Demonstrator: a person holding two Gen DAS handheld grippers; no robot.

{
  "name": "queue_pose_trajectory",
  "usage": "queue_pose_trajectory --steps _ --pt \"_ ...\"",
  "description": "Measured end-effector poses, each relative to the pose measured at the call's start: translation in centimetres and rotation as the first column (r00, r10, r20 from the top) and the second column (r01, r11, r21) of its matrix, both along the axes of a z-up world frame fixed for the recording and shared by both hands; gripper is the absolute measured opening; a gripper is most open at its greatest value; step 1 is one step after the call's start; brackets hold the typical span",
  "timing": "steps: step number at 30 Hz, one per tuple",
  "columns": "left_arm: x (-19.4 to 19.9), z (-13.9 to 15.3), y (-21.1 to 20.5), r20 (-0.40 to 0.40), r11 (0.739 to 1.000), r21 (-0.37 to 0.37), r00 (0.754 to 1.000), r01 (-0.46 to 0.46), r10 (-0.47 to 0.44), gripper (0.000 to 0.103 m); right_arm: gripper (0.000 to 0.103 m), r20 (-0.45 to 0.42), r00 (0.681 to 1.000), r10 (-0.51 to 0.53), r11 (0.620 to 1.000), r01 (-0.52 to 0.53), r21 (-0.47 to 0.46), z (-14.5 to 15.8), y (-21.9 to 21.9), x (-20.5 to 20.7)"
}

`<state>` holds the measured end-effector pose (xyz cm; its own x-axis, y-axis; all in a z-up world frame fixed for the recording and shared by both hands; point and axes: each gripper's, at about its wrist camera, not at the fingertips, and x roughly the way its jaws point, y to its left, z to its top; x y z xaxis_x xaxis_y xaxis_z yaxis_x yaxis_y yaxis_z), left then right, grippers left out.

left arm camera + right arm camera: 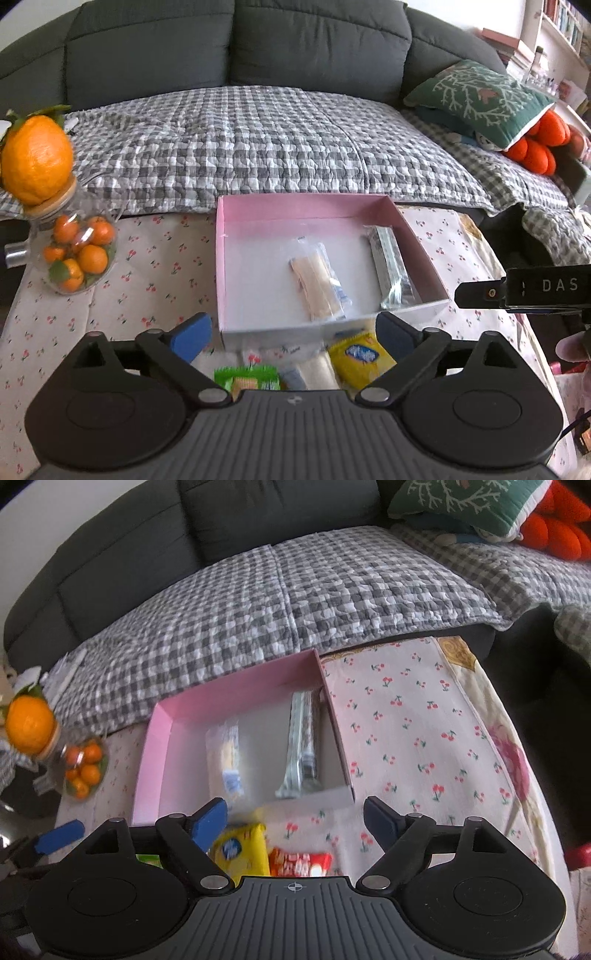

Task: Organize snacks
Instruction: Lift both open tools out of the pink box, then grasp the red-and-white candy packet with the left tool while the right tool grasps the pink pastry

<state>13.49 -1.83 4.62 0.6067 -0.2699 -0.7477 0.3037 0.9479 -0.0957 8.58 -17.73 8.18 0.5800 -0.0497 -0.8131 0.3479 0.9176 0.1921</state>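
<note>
A pink box (255,212) (155,753) stands on the cherry-print cloth. A clear-wrapped pale snack (319,286) (225,753) and a silver packet (391,269) (303,749) lie inside it. In front of the box lie a yellow packet (360,356) (242,851), a green packet (245,376), a white wrapped snack (314,369) and a red packet (299,862). My left gripper (291,336) is open above these loose packets, holding nothing. My right gripper (295,818) is open too, empty, near the box's front edge. A finger (59,836) of the left gripper shows at the right wrist view's left edge.
A glass jar of small oranges (79,254) (83,766) with a big orange (35,158) on its lid stands at the left. A sofa with a checked quilt (258,144) lies behind. The right gripper's body (524,288) reaches in at the right.
</note>
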Motion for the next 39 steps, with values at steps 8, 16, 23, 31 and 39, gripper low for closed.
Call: queue_pose_trajectory --steps 8,16,23,31,39 --pt "-2.5 -0.4 1.7 -0.023 1.0 0.005 1.0 -0.014 0.014 0.102 0.089 -0.038 0.998 0.047 0.998 -0.049 -0.045 -0.2 2.0 -2.8" --pt "-4.5 -2.2 2.9 -0.031 1.0 0.026 1.0 0.001 -0.001 0.102 0.094 -0.034 0.995 0.096 0.995 -0.098 -0.03 -1.9 3.5 -5.0" --pt "-5.8 -3.2 3.7 -0.048 0.997 0.054 0.997 0.06 -0.058 0.102 0.094 -0.038 0.989 0.142 0.989 -0.143 -0.032 -3.4 4.3 -7.1" --pt "-8.3 -5.2 5.2 -0.077 0.985 0.121 0.99 0.123 -0.114 0.102 0.094 -0.047 0.979 0.196 0.978 -0.199 -0.067 -5.7 5.1 -9.4" --pt "-9.4 -5.7 6.4 -0.123 0.98 0.099 0.979 0.173 -0.161 0.093 0.094 -0.082 0.974 0.212 0.975 -0.206 0.084 -6.9 5.7 -10.7"
